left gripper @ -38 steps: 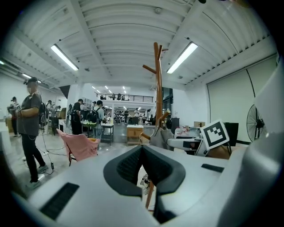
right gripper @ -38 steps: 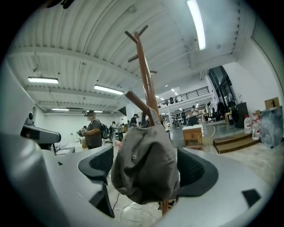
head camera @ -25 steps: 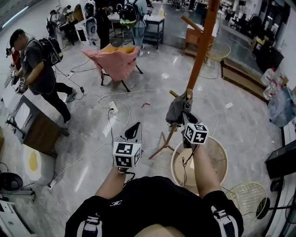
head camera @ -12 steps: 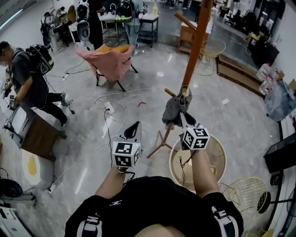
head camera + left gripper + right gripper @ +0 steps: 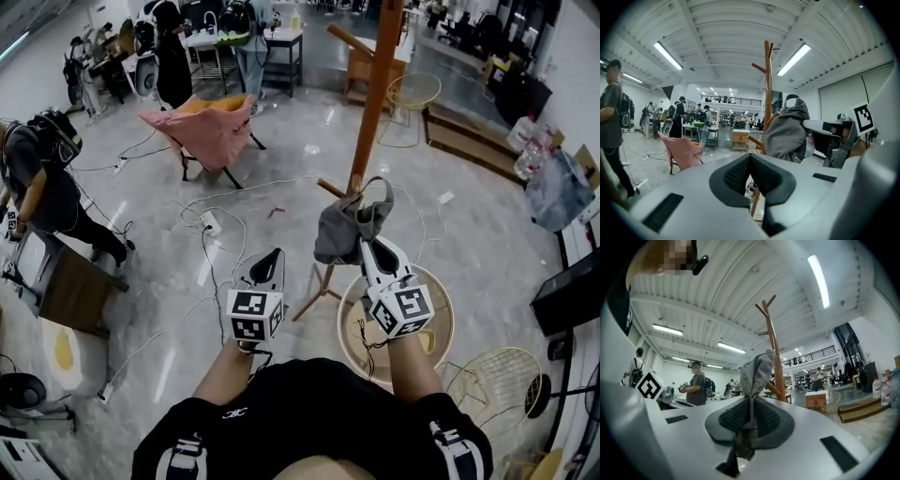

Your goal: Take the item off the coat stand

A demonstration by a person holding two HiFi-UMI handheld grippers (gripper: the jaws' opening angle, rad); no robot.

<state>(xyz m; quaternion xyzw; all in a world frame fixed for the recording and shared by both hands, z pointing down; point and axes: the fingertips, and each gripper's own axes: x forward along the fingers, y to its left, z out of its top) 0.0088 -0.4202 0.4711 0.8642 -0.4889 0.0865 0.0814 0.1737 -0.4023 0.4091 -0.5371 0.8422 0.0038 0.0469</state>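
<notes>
A tall brown wooden coat stand [image 5: 373, 89] rises from the floor ahead of me. A grey cloth item [image 5: 347, 223], which looks like a cap, hangs beside the stand's lower peg [image 5: 330, 187], its loop close to the pole. My right gripper [image 5: 368, 242] is shut on the item's lower edge. In the right gripper view the grey cloth [image 5: 757, 373] is bunched between the jaws of the right gripper [image 5: 751, 401], with the stand [image 5: 773, 348] behind. My left gripper [image 5: 272, 255] hovers lower left, shut and holding nothing. The left gripper view shows that gripper [image 5: 749, 157], the item [image 5: 787, 133] and the stand [image 5: 767, 84].
A round beige basket [image 5: 439, 298] sits on the floor under my right arm, by the stand's legs. A pink folding chair [image 5: 211, 131] stands at the back left, and cables [image 5: 220, 225] lie across the floor. A person [image 5: 42, 183] and a wooden cabinet [image 5: 70, 286] are at left, a wire chair [image 5: 497, 394] at lower right.
The right gripper's jaws have closed on the grey item and drawn it a little toward me, away from the pole. The left gripper has stayed where it was.
</notes>
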